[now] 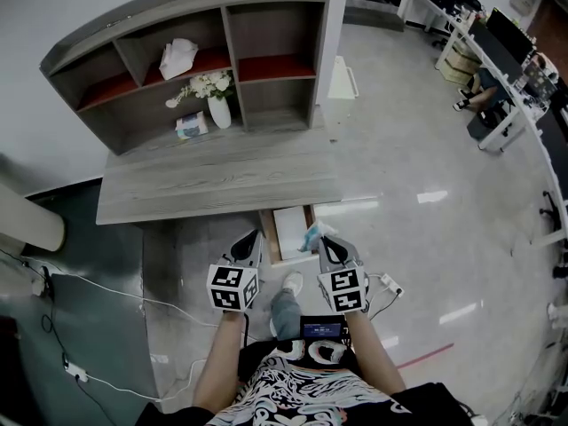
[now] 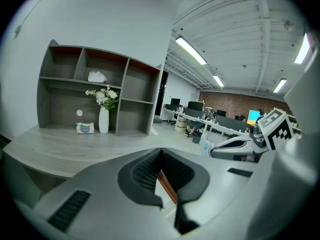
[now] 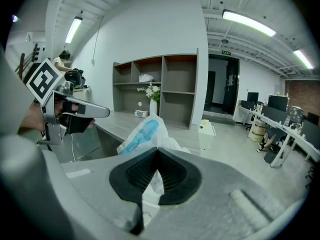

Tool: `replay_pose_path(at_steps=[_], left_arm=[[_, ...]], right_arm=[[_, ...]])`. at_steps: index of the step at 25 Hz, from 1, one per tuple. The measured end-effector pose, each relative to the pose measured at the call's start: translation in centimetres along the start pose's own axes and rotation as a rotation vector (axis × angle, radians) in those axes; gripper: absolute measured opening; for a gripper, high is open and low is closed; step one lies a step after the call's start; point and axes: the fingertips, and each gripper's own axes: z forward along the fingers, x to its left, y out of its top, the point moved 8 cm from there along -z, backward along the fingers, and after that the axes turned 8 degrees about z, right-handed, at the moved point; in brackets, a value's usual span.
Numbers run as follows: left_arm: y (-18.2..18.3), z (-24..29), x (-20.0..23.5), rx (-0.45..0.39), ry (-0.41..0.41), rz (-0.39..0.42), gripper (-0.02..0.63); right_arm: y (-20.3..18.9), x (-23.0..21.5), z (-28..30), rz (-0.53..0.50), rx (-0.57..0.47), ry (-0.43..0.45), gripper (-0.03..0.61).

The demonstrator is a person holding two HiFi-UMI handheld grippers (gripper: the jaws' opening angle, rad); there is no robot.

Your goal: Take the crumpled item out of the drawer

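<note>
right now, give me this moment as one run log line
left hand-held gripper: shut, empty | right hand-held gripper: shut on crumpled item | crumpled item: held above open drawer | task: item looks out of drawer

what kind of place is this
Most likely an open-plan office: rows of desks with monitors, strip lights on a bare ceiling, and a polished floor around a wooden desk with shelves.
</note>
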Motion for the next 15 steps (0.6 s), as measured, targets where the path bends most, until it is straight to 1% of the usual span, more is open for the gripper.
replay_pose_path(at_steps=[2, 9, 15], left_arm=[[-0.2, 0.3, 0.2, 0.007, -0.003, 0.004, 0.0], [-0.6, 0.7, 0.5, 0.017, -0.005, -0.004, 0.0], [-0.6, -0.5, -0.3, 0.004, 0.009, 0.008, -0.001]], right_arm=[[-0.4, -0.2, 0.4, -0.009, 0.005, -0.007, 0.008], [-0.2, -0.1, 0.8, 0.008, 0.008, 0.004, 0.008], [-0.7, 0.1, -0.4, -0.009, 0.007, 0.013, 0.008]])
